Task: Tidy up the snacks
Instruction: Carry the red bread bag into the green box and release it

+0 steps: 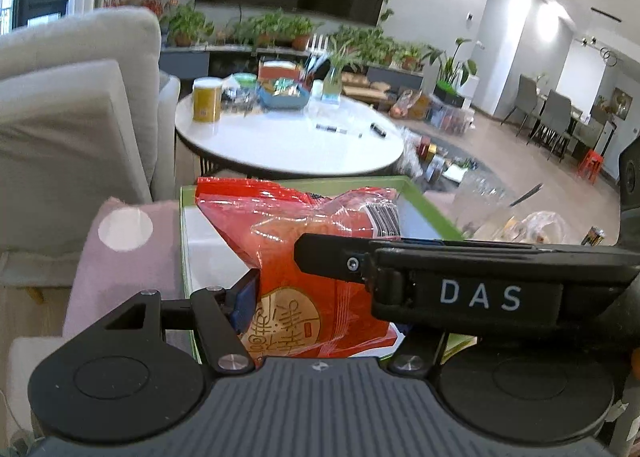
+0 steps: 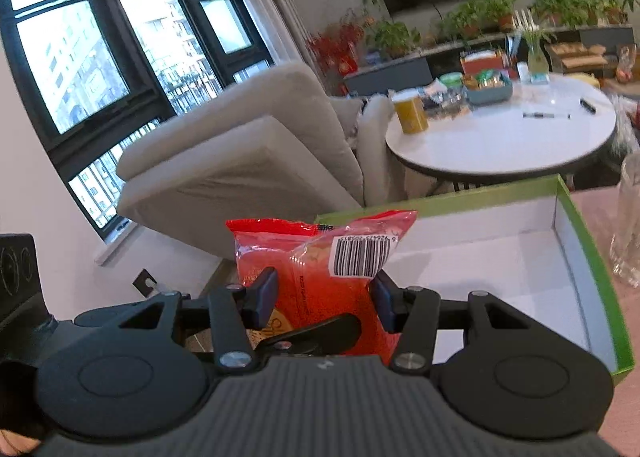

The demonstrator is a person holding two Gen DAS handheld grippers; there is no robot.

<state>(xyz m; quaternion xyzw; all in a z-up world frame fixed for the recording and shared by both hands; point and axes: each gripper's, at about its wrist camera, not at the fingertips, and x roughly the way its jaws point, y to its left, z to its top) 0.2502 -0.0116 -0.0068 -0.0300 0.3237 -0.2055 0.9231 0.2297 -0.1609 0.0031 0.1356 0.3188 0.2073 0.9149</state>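
Here, red snack packet (image 2: 320,277) upright, barcode end up, clamped by both tools (image 2: 324,293) (image 1: 280,277).

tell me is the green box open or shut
Open. The green box has no lid on it; its white inside and bare floor show in the right wrist view, with the red snack packet held in front of it.
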